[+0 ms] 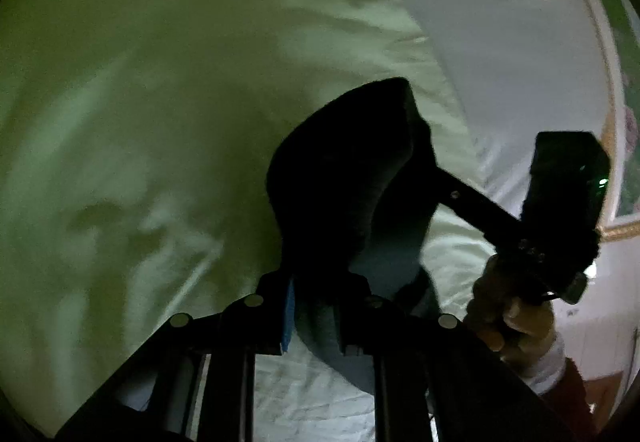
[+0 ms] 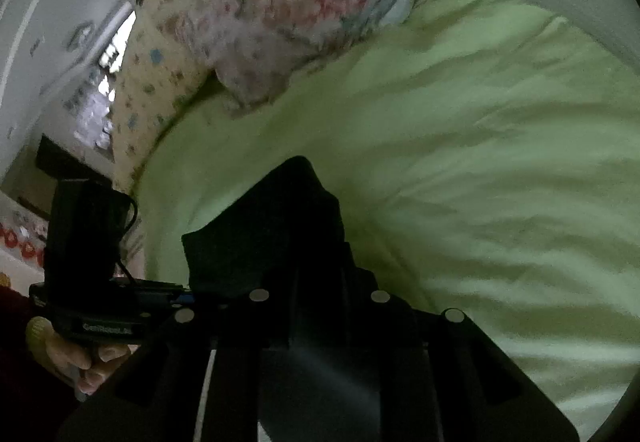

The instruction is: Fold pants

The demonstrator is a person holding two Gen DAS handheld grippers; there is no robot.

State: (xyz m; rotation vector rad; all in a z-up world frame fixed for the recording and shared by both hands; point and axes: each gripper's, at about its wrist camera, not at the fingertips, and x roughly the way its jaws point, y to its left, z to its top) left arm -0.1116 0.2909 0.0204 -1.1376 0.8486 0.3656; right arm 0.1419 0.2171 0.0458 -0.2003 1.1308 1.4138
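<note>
Dark pants (image 1: 340,177): bunched, lifted above the green bed sheet (image 1: 140,101). Left gripper (image 1: 316,306) and right gripper (image 2: 316,306): fingers each clenched on a fold of the cloth. Risks: thin bite slipping free; uneven pull skewing the fold; loose hanging cloth dragging and wrinkling the sheet.

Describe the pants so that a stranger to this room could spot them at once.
Start at the pale green bedsheet that covers the bed, with a floral pillow at its far end. Near the front edge, the pants hang bunched between the fingers of both handheld grippers. They are the only dark cloth there, nearly black against the light bedding.
</note>
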